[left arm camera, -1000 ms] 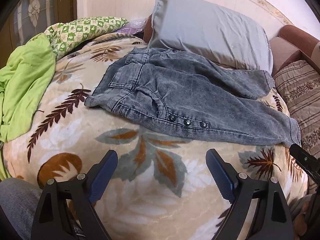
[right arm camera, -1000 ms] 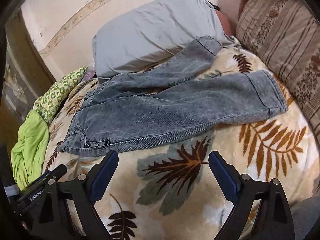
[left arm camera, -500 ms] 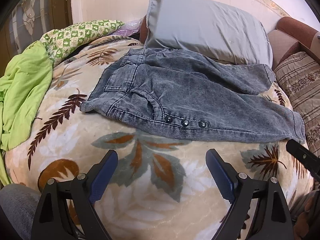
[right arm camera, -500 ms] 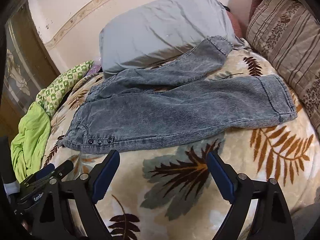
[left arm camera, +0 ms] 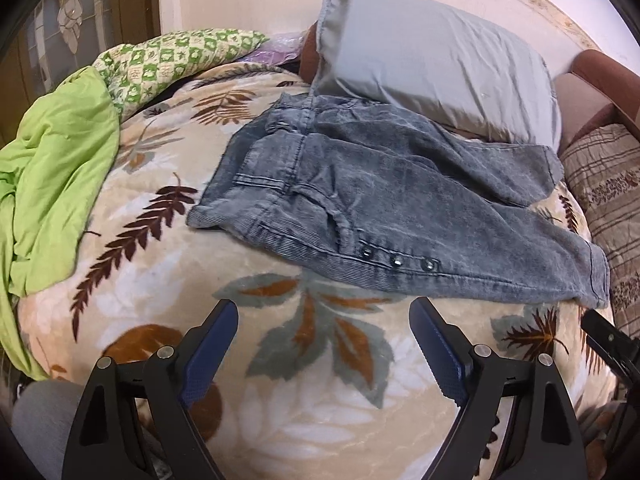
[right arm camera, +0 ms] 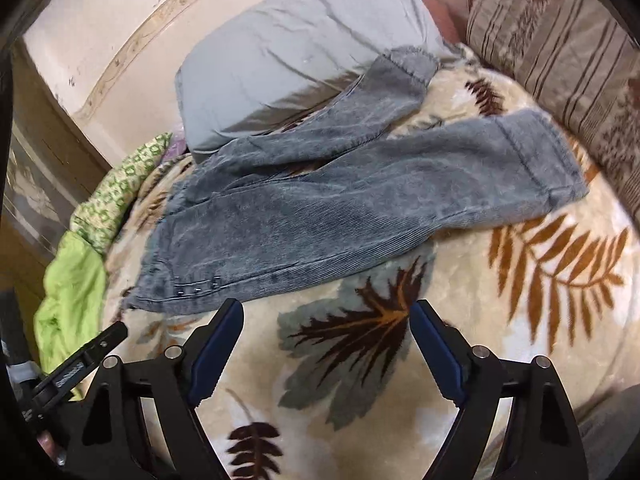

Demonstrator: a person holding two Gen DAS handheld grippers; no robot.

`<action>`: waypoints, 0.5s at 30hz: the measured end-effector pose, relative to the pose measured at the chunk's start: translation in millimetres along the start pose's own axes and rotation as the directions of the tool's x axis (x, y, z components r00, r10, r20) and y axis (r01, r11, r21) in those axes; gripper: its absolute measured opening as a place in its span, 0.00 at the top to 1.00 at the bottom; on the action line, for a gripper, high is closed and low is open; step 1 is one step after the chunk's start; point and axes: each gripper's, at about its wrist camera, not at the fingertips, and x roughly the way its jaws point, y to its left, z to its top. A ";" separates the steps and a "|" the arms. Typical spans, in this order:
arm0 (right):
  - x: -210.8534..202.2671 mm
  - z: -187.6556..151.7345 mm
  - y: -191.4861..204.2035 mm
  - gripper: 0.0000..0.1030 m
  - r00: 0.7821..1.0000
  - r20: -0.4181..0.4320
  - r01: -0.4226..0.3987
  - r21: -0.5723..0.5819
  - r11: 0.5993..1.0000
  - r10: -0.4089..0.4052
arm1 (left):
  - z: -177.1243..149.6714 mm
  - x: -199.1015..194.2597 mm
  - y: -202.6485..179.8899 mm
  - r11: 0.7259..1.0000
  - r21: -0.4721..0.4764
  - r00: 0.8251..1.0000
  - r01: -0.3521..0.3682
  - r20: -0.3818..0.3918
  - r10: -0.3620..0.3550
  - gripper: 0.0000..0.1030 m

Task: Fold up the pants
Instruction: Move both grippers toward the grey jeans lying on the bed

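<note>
Grey-blue corduroy pants point(left arm camera: 380, 200) lie spread on a leaf-patterned blanket point(left arm camera: 132, 280), waistband to the left and both legs running right. The far leg's hem rests against a grey pillow point(left arm camera: 440, 64). My left gripper point(left arm camera: 324, 312) hovers open just short of the pants' near edge, by the three studs. In the right wrist view the pants point(right arm camera: 340, 208) lie ahead of my right gripper point(right arm camera: 326, 312), whose wide jaws are closing slightly with only blanket between them. Neither gripper touches the fabric.
A lime-green cloth point(left arm camera: 56, 168) and a green checked quilt point(left arm camera: 172, 60) are heaped at the left. A striped cushion point(right arm camera: 560, 60) borders the right side. The wall runs behind the pillow. A grey-clad knee shows at the lower left corner.
The pants lie as before. The left view has drifted so the pants sit further right. The right view has rolled and come slightly nearer the pants' lower edge.
</note>
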 end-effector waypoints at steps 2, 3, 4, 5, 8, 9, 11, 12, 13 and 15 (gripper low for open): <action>-2.4 0.0 3.7 0.16 1.000 0.008 0.006 -0.010 1.000 -0.006 | 5.5 -2.0 3.7 1.000 -0.010 1.000 -0.002 0.002 0.002 0.15; -4.4 0.0 7.4 0.16 1.000 0.016 0.013 -0.026 1.000 -0.013 | 6.4 -3.6 4.2 1.000 -0.010 1.000 -0.007 0.010 0.007 0.15; -6.0 -0.1 10.2 0.16 1.000 0.021 0.011 -0.034 0.999 -0.011 | 6.3 -4.4 4.0 1.000 -0.008 1.000 -0.008 0.016 0.008 0.15; -7.7 -0.1 13.2 0.16 1.000 0.026 0.009 -0.043 0.999 -0.008 | 4.5 -5.4 3.1 1.000 -0.003 1.000 -0.005 0.026 0.005 0.15; -11.7 -2.6 21.2 0.16 0.998 0.048 0.037 -0.082 0.996 -0.033 | -7.4 -8.8 -2.6 0.999 0.037 0.998 -0.009 0.062 0.007 0.15; -12.4 -4.5 23.0 0.16 0.998 0.053 0.045 -0.096 0.994 -0.040 | -11.3 -10.0 -3.3 0.999 0.045 0.997 -0.010 0.072 0.006 0.15; -12.8 -6.3 24.1 0.16 0.998 0.055 0.049 -0.105 0.993 -0.044 | -18.9 -11.1 -3.9 0.999 0.047 0.997 0.004 0.073 -0.007 0.15; -12.3 -6.0 23.4 0.16 0.998 0.053 0.049 -0.105 0.993 -0.044 | -20.4 -10.6 -3.7 0.999 0.047 0.998 0.014 0.064 -0.017 0.15; -11.7 -5.8 22.6 0.16 0.998 0.051 0.048 -0.101 0.994 -0.043 | -21.4 -10.1 -3.6 0.999 0.049 0.998 0.020 0.058 -0.022 0.15; -10.6 -5.7 20.8 0.16 0.998 0.047 0.046 -0.094 0.994 -0.042 | -20.9 -10.1 -2.5 0.999 0.051 0.998 0.011 0.058 -0.014 0.15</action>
